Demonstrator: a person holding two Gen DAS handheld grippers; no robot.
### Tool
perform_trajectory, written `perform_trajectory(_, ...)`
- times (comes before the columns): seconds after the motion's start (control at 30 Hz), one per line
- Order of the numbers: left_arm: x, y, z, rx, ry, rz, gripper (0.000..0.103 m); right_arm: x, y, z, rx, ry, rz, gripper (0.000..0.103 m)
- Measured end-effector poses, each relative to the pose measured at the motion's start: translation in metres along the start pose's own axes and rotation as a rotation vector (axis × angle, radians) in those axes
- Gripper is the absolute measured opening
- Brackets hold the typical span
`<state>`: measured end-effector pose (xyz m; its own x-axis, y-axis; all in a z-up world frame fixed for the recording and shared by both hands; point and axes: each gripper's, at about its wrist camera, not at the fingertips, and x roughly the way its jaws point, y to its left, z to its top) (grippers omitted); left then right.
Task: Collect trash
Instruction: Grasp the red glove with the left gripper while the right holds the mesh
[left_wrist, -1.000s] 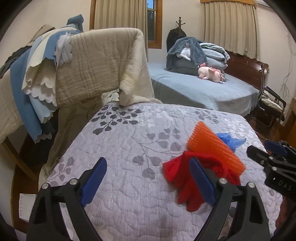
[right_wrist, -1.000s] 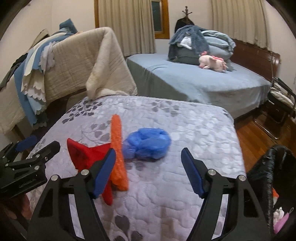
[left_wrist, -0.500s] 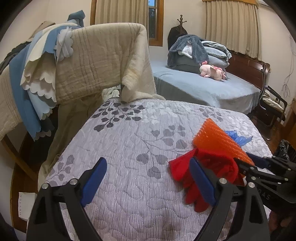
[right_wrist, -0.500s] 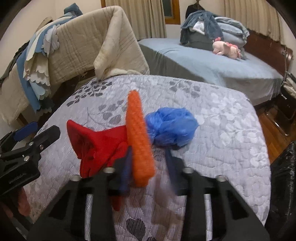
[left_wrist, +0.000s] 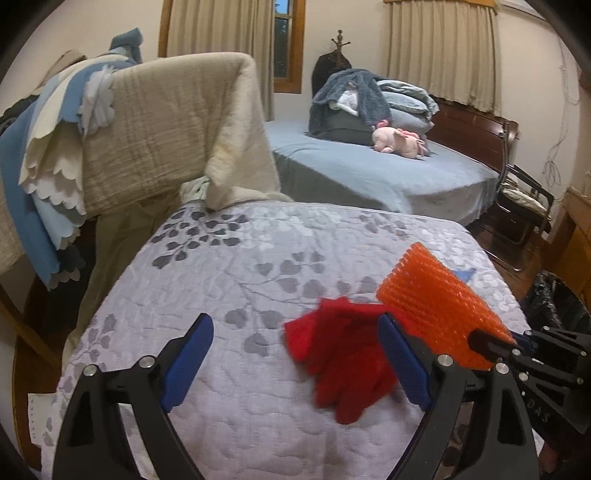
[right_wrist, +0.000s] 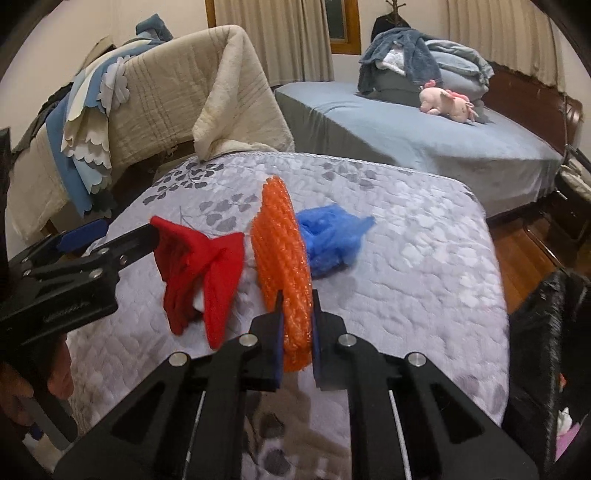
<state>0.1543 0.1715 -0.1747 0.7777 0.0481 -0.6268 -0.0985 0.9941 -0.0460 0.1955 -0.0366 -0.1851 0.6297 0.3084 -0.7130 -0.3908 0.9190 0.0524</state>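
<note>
An orange foam net stands on edge on the grey floral quilt. My right gripper is closing on its near end and both pads press on it. The same orange net shows at the right of the left wrist view, with the right gripper at its lower corner. A red glove-like cloth lies left of the net, and crumpled blue plastic lies behind it. My left gripper is open above the quilt, its right finger over the red cloth.
A black trash bag hangs open off the quilt's right edge. Beige and blue blankets drape over a frame at the back left. A blue bed with bedding and a pink plush stands behind.
My right gripper went from wide open to shut on the orange net after moving in towards it. The net now stands more upright. The left gripper shifted slightly and stays open.
</note>
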Motion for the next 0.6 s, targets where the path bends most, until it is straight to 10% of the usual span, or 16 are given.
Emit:
perform_trajectory(0.23,0.009,-0.028,0.002,0.020,0.014,-0.062,0.084,-0.008,-0.017,-0.007,0.032,0.001,-0.028,0.011)
perform_trajectory(0.5,0.040,-0.045,0.002,0.025,0.118,-0.165,0.022,-0.012,-0.024,-0.006,0.044,-0.010,-0.036,0.011)
perform_trajectory(0.6,0.038,-0.044,0.001,0.021,0.113,-0.171,0.014,-0.015,-0.022,-0.005,0.033,-0.015,-0.037,0.011)
